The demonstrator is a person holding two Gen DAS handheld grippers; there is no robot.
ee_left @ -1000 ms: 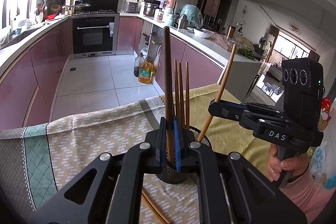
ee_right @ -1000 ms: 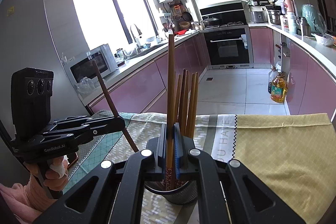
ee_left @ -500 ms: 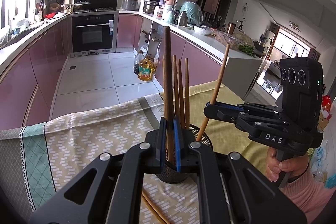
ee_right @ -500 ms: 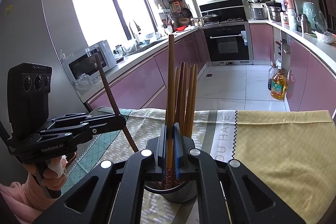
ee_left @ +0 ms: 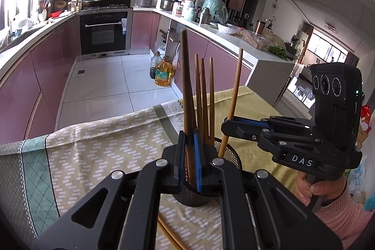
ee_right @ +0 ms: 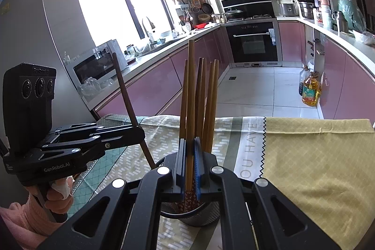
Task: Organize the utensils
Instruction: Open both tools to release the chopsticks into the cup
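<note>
A black mesh cup [ee_left: 232, 157] stands on the tablecloth with several wooden chopsticks [ee_left: 204, 97] upright in it. My left gripper [ee_left: 189, 139] is shut on a dark brown chopstick [ee_left: 186, 86], held nearly upright, its lower end down at the cup. In the right wrist view the left gripper [ee_right: 138, 132] holds that dark chopstick [ee_right: 124, 90] slanted, tip at the cup's rim. My right gripper [ee_right: 190, 149] is shut on a light chopstick [ee_right: 191, 86] whose patterned end dips into the cup [ee_right: 201, 218]. From the left, the right gripper [ee_left: 228, 125] and its chopstick [ee_left: 234, 90] lean into the cup.
A patterned tablecloth [ee_left: 105, 144] covers the table, yellow on its right half [ee_right: 316, 168]. Loose chopsticks [ee_left: 168, 234] lie near the cup's foot. Beyond the table's far edge is tiled floor with oil bottles [ee_left: 163, 74] and pink cabinets.
In the left wrist view the right gripper and its light chopstick have drifted a little left, closer over the cup. Both grips are unchanged.
</note>
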